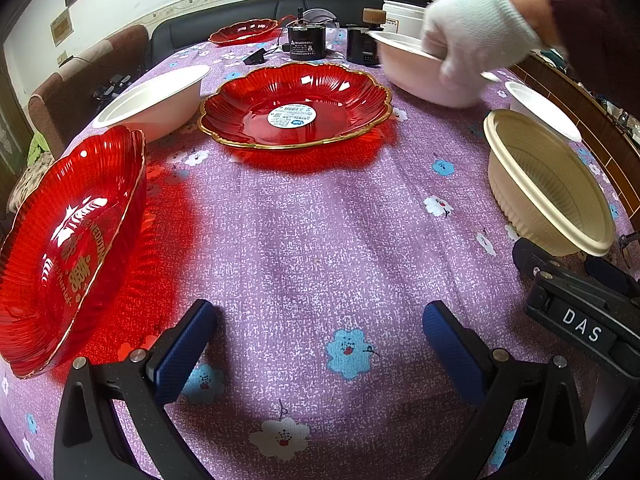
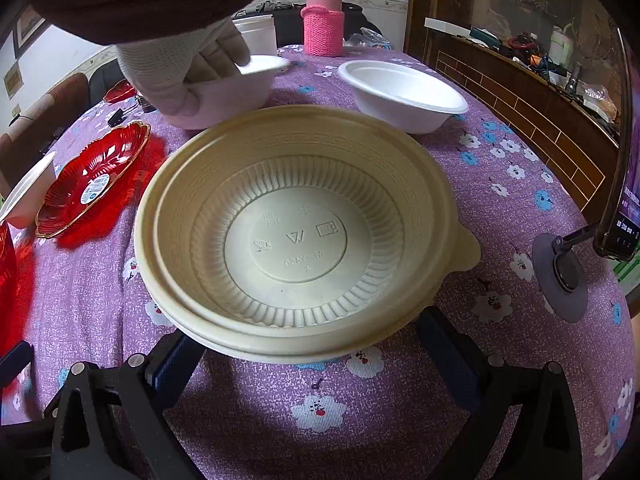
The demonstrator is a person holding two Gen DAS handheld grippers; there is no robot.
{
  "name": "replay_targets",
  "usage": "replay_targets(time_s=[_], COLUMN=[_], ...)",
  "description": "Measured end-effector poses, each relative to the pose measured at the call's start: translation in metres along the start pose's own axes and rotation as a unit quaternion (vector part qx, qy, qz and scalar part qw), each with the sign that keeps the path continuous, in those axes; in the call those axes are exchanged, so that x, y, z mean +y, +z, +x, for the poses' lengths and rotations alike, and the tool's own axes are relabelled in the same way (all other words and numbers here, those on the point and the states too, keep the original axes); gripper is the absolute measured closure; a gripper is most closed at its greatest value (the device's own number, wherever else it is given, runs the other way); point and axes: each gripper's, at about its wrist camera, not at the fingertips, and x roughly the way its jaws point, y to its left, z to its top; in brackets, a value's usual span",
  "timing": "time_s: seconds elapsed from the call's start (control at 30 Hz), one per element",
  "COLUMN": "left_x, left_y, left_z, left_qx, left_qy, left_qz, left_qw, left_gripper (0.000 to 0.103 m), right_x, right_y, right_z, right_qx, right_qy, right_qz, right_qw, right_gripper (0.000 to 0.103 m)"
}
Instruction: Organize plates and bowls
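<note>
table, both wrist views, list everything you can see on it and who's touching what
red plates: three, red with gold rims; centre, near left, far end
white bowls: three; far right, left, one held by the gloved hand
cream bowl: one, ribbed, right side
pink bottle: one, knitted sleeve, far end
white tub: one, far end
tablecloth: purple, floral
gloved hand: white, gripping a white bowl
left gripper: open, empty
right gripper: open, by the cream bowl

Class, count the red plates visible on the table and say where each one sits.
3: near-left plate, middle plate, far plate near the sofa. Others may be hidden.
</note>
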Motion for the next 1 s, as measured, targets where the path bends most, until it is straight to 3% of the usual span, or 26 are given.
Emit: replay_targets(time_s=[1.0], left_x=[-0.0019], left_y=[0.0026], left_z=[0.0026], left_qx=[-0.007], left_qy=[0.017], left_qz=[-0.005], left_qw=[0.9998], left_gripper=[0.000], right_x=[-0.0002], right_y=[0.0004], right_z=[0.0002], right_qx=[-0.002], right_qy=[0.000], right_qz=[0.000], right_qw=[1.000], right_gripper=[0.001])
